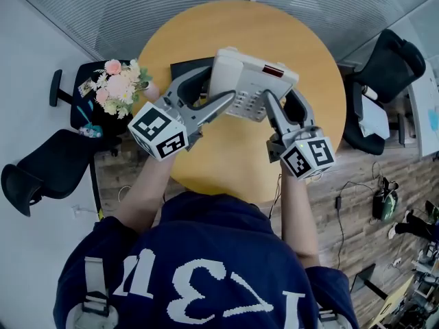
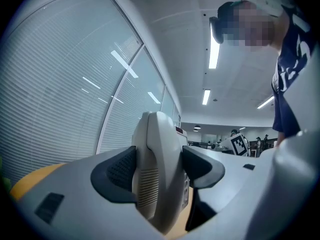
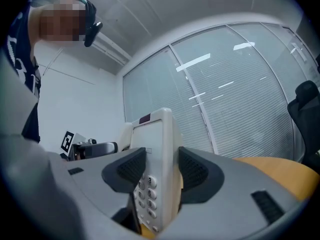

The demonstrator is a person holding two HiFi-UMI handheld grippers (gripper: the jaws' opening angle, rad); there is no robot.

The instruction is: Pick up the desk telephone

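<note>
Tongs, left: closed on the telephone, pads pressing on its left side, the end where the handset is lying. In the left gripper view both dark pads are sitting flat against the pale casing, with no gap showing.

Tongs, right: closed on the telephone's right side. In the right gripper view the pads are squeezing the edge beside the keypad, the number keys showing just below the inner pad.

Both tongs are pointing about level, each coming in from its own side, so the telephone is being pinched between two opposed grips.

Telephone: tilted, display end toward the far edge of the tabletop, keypad end toward the person. It is hanging above the middle of the round tabletop, a little toward the far edge. Both gripper views are showing yellow tabletop below its lower edge, so it appears to be clear of the surface. I cannot tell how far clear.

Step in hand, as I am judging it: the lift itself. The grasp looks made and the weight looks carried by the tongs alone.

Next move is calling for both hands travelling together at a matched pace, with squeeze held even on both sides. Any lag on one side is likely to tilt the telephone further. The handset is looking like the weak point, since it could slide off its cradle if the tilt grows.
</note>
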